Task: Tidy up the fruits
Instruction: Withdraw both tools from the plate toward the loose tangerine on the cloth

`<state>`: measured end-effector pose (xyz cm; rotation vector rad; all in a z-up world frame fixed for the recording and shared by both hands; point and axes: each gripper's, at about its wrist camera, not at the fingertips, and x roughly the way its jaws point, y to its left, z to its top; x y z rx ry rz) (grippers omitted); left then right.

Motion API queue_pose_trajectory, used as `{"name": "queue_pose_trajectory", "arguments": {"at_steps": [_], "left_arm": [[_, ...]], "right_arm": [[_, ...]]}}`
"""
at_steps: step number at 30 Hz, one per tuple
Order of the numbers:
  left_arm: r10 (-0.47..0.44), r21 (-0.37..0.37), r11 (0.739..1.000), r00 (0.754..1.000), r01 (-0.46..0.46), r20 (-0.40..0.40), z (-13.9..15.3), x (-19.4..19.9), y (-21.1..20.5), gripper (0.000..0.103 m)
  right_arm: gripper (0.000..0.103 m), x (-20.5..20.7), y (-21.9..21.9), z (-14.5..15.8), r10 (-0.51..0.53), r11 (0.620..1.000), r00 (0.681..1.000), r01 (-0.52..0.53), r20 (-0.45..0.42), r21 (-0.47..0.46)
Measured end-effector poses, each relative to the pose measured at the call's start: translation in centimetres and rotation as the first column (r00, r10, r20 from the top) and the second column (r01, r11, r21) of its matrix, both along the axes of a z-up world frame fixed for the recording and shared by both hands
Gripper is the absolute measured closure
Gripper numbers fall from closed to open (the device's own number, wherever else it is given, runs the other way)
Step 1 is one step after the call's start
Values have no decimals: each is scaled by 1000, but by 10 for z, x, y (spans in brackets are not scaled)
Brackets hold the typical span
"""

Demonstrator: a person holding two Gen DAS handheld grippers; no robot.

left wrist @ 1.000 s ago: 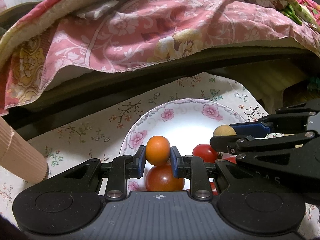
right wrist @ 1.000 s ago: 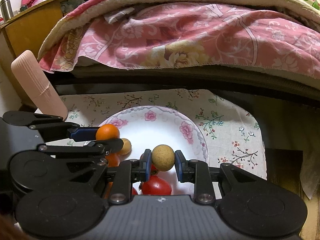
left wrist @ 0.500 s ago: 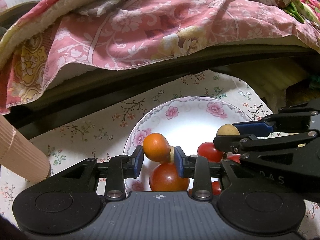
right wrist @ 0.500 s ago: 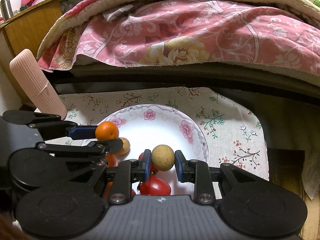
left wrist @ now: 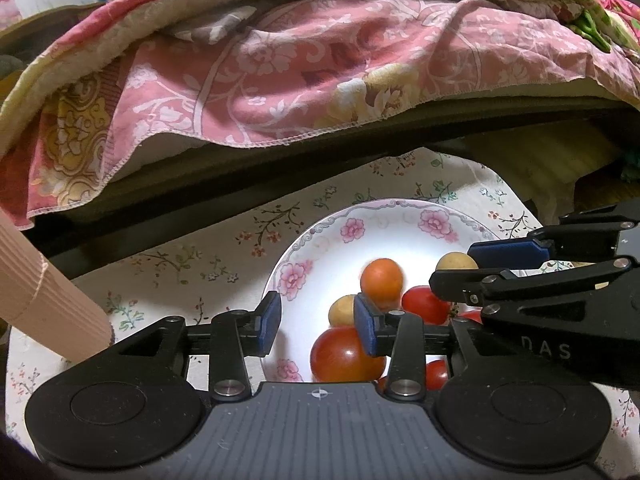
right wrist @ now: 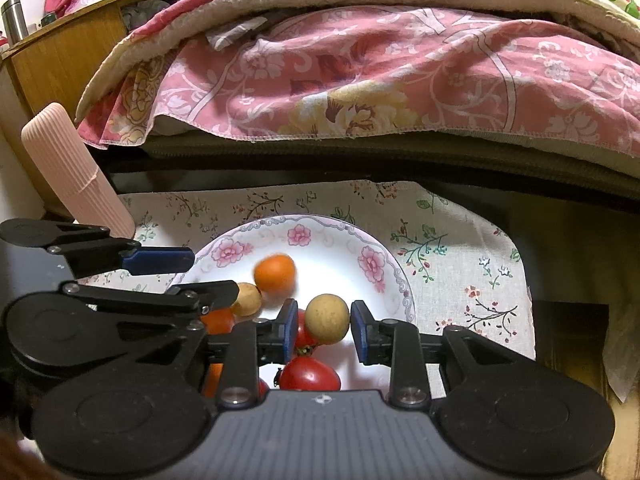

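Note:
A white floral plate (left wrist: 316, 256) (right wrist: 320, 248) holds several fruits. My left gripper (left wrist: 316, 320) is open and empty over the plate's near left part. A small orange fruit (left wrist: 381, 282) (right wrist: 275, 274) lies loose on the plate, blurred. A tan round fruit (left wrist: 342, 310) (right wrist: 247, 299) and red tomatoes (left wrist: 346, 354) (right wrist: 310, 374) lie near it. My right gripper (right wrist: 323, 326) holds another tan round fruit (right wrist: 327, 319) (left wrist: 456, 261) between its pads; a narrow gap shows on the left side.
The plate rests on a floral cloth (right wrist: 452, 256). A pink ribbed cylinder (right wrist: 76, 168) (left wrist: 44, 300) stands at the left. A pink floral quilt (right wrist: 360, 72) hangs over a dark ledge behind the cloth.
My left gripper opened and let go of the orange fruit, which dropped onto the plate and rolled right. My right gripper's pads have spread slightly around the tan fruit.

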<state>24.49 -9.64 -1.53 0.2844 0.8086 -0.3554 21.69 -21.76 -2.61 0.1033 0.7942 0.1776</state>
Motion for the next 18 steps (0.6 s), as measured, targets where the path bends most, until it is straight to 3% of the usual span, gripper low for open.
{"name": "queue_pose_trajectory", "arguments": {"at_steps": [18], "left_arm": [[20, 4, 1000, 1000, -20, 8, 15, -27, 13, 50]], "right_arm": [[66, -10, 7, 13, 24, 1000, 999, -24, 32, -2]]}}
